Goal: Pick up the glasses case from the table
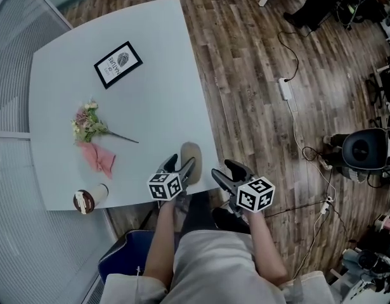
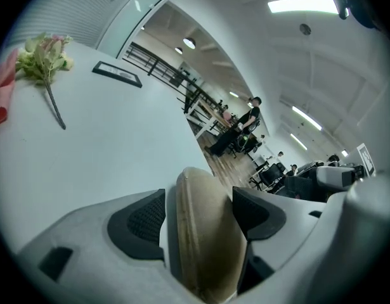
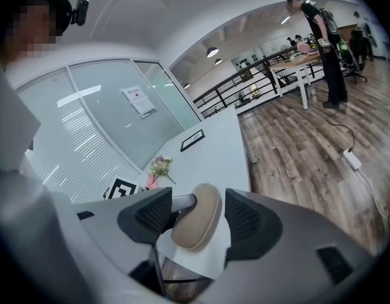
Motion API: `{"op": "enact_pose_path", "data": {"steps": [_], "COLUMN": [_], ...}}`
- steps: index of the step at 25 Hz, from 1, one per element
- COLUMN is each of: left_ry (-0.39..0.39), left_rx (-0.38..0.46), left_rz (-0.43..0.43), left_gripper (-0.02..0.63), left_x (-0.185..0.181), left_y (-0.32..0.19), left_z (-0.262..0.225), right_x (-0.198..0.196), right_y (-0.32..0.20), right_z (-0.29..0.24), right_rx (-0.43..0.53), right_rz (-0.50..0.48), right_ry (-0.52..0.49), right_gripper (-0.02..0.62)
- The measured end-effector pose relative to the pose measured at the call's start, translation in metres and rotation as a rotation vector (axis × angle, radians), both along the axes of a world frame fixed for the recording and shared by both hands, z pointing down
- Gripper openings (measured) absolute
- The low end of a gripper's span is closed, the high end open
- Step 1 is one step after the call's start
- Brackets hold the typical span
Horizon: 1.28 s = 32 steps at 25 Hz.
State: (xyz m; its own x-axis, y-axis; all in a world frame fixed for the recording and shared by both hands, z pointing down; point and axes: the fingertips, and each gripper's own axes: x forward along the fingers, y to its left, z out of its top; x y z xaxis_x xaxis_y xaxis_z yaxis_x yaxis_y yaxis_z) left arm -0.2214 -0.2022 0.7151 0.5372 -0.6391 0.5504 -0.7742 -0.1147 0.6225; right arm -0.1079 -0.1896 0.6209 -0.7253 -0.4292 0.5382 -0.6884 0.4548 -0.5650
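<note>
The glasses case (image 1: 191,152), a beige oval shell, lies on the white table (image 1: 150,56) close to its near edge. My left gripper (image 1: 182,164) reaches onto the table with its jaws on either side of the case's near end. In the left gripper view the case (image 2: 204,233) stands between the dark pads, and a strip of gap shows at the left pad (image 2: 141,223), so the jaws are open. My right gripper (image 1: 227,171) hangs open off the table's edge, nothing between its fingers. Beyond its jaws in the right gripper view sits the case (image 3: 198,217).
On the table are a framed card (image 1: 118,64), a small bunch of flowers (image 1: 87,122), a pink cloth (image 1: 98,158) and a paper coffee cup (image 1: 88,199). A power strip (image 1: 285,88) and cables lie on the wood floor at the right. A blue chair (image 1: 128,252) is below.
</note>
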Motion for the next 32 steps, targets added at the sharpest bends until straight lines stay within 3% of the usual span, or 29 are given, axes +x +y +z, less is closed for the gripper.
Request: {"op": "enact_pose_path", "data": {"steps": [11,22,32], "left_ry": [0.052,0.051,0.034], "left_rx": [-0.037,-0.041,-0.051], "left_rz": [0.024,0.078,0.069], "left_gripper": [0.306,0.310,0.308], "left_x": [0.020,0.051,0.059], "left_y": [-0.002,-0.007,-0.007], "left_z": [-0.002,0.000,0.001], "right_x": [0.009,0.023,0.038], "right_y": [-0.001,0.000,0.002], "right_z": [-0.002,-0.002,-0.001], "right_rx": [-0.003,-0.004,-0.012], "right_rz": [0.024,0.044,0.066], "right_ry": [-0.006,0.012,0.007], "right_gripper": [0.250,0.250,0.250]}}
